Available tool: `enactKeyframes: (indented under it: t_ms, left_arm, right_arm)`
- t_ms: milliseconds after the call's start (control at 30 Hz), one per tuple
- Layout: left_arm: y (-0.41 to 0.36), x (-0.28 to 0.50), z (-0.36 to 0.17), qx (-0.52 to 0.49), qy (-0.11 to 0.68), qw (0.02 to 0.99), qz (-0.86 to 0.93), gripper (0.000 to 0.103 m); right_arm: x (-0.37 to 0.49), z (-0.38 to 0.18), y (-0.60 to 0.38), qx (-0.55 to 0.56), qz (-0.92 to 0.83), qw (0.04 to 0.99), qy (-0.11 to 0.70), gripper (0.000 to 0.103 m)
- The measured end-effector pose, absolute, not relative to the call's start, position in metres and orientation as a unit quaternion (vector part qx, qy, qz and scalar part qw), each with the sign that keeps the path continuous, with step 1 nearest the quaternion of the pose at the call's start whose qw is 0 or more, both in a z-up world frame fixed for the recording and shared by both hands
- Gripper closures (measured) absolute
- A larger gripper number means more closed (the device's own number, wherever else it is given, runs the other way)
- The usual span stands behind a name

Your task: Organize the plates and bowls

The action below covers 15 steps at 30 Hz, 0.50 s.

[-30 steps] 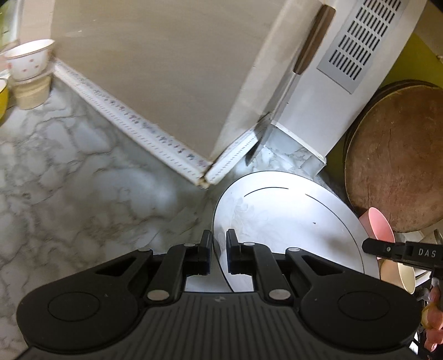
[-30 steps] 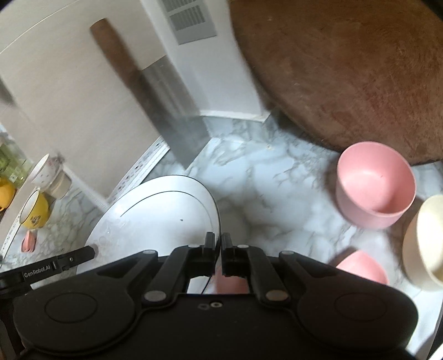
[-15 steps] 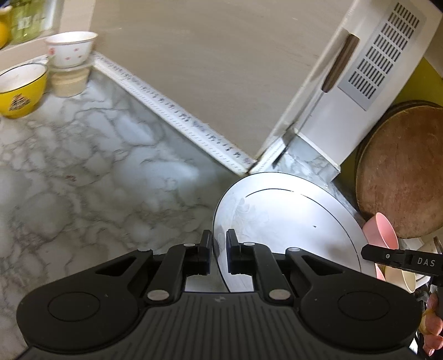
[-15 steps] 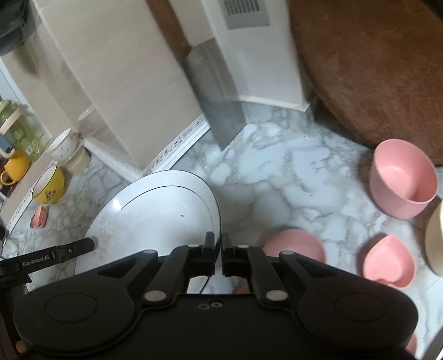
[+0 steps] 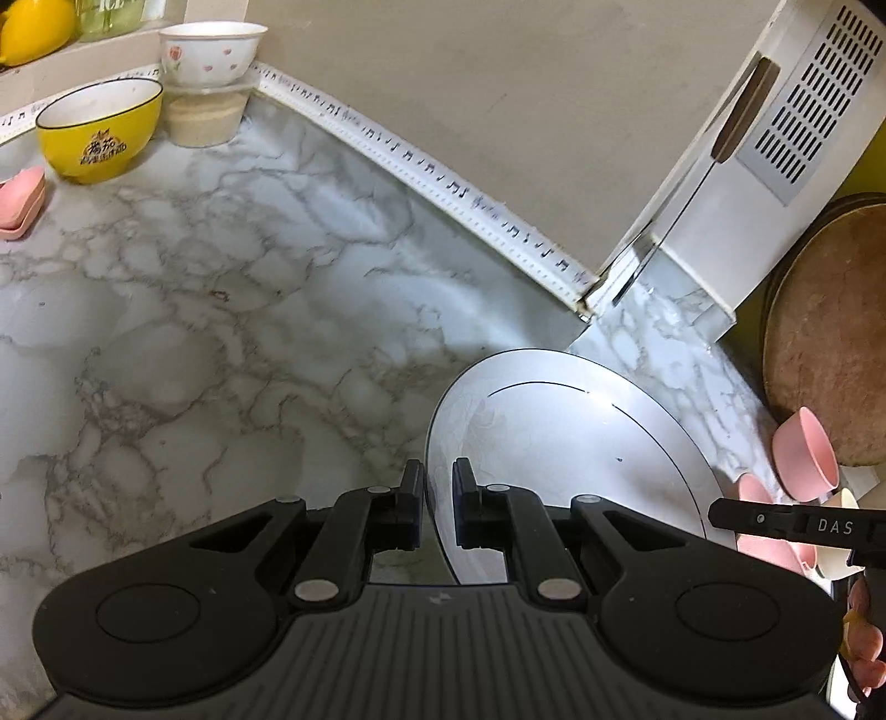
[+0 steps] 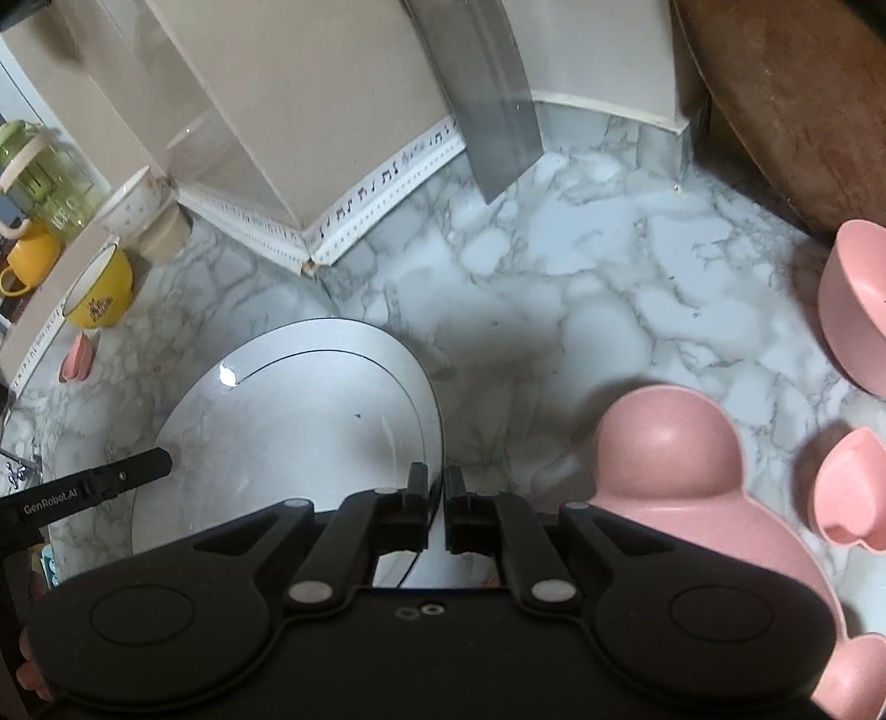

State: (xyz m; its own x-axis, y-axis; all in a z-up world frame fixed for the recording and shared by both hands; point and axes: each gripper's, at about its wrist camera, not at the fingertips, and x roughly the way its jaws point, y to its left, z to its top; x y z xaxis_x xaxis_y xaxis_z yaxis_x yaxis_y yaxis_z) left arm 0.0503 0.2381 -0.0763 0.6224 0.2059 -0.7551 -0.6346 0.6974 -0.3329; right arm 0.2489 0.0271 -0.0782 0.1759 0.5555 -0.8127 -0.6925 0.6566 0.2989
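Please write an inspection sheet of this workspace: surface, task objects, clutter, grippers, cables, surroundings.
Surface: marble countertop, with grey veins.
Job's things: white plate gripped on opposite rim edges by both grippers; yellow bowl; floral white bowl stacked on a beige container; pink bowl; pink heart dish; pink mouse-shaped plate.
Clutter: cleaver leaning against the wall; small pink dishes at far left.
Grippers: left gripper shut on the plate's rim; right gripper likewise.
Cables: nothing seen.
Surroundings: round wooden board leaning at the right; white vented appliance; green jar on a ledge.
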Motion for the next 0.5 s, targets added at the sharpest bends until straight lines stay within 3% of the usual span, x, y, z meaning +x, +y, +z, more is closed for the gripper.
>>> enactKeyframes:
  t_ms: [500]
  left_arm:
    - [0.239,0.053,-0.088,-0.296,0.371,0.841,0.261,0.094]
  right_arm:
    - [0.25,-0.09,0.035,-0.093,0.415,0.751,0.506,0.097]
